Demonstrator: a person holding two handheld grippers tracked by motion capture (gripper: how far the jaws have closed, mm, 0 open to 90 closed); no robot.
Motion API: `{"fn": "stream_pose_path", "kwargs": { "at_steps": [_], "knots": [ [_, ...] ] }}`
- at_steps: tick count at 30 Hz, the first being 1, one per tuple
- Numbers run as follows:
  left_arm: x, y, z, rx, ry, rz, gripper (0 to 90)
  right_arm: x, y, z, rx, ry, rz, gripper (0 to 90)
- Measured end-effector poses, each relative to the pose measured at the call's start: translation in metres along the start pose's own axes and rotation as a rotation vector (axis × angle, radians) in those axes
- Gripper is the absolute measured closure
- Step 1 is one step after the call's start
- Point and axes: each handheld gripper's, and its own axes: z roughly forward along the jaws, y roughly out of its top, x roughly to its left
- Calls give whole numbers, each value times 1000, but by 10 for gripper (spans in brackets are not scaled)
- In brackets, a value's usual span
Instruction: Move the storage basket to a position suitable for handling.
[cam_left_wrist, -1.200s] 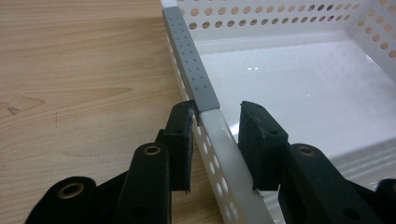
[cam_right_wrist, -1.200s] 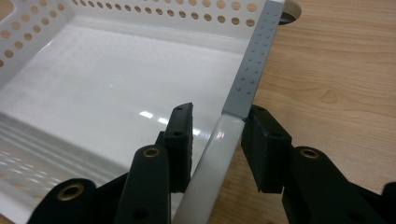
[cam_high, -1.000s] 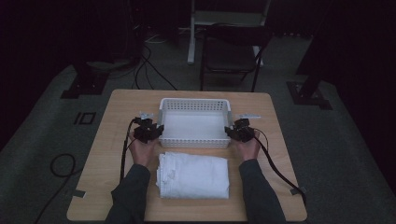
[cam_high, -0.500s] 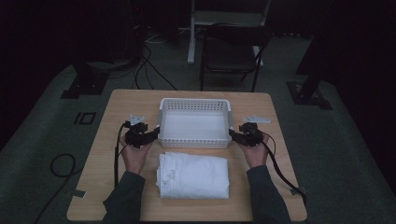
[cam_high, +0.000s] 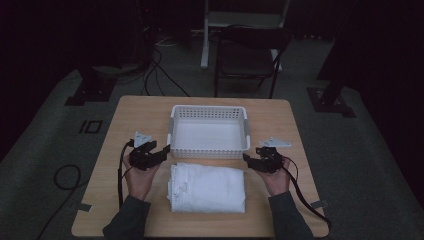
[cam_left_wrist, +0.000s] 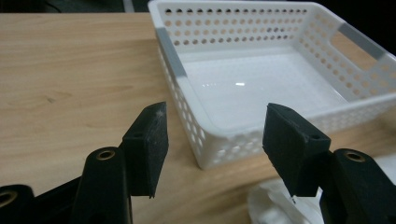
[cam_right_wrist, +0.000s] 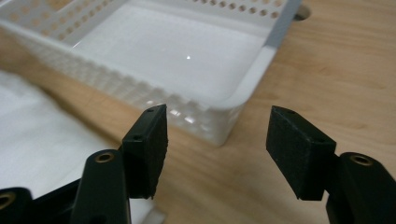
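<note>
Just opened, nothing between either pair of jaws: left gripper (cam_high: 162, 152) and right gripper (cam_high: 249, 159) flanking the folded white cloth (cam_high: 208, 187). Probably squaring up for a two-sided pickup. White perforated plastic basket (cam_high: 209, 149) waiting empty just beyond, likely the destination.

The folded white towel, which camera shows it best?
The high view: the folded white towel lies whole, in front of the basket. The left gripper view catches one corner; the right gripper view shows a blurred part.

L tool (cam_high: 162, 151) & R tool (cam_high: 249, 159) are letting go of basket (cam_high: 209, 148), jaws opening, empty, pulling back toward towel (cam_high: 207, 187).
</note>
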Motion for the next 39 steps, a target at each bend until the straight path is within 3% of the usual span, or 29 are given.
{"fn": "stream_pose_path", "kwargs": {
  "at_steps": [6,11,20,23,26,29,32,39],
  "knots": [
    [-12,-17,-9,36,-43,14,386,7,-16,-10,10,44,6,356],
    [-24,-30,-15,58,-48,46,378,13,-31,-17,14,72,5,378],
    [-48,-52,-25,99,-99,83,361,40,-54,-19,44,143,-3,367],
    [-53,-62,-29,111,-112,86,361,51,-59,-17,71,163,-31,331],
    [-57,-73,-27,149,-131,81,362,58,-66,-13,100,147,-64,326],
    [-56,-80,-21,171,-122,78,357,58,-67,-8,118,153,-62,335],
    [-53,-82,-16,179,-129,63,361,58,-67,-5,129,150,-59,337],
    [-52,-83,-7,181,-121,76,366,56,-66,6,144,140,-58,342]
  ]
}}
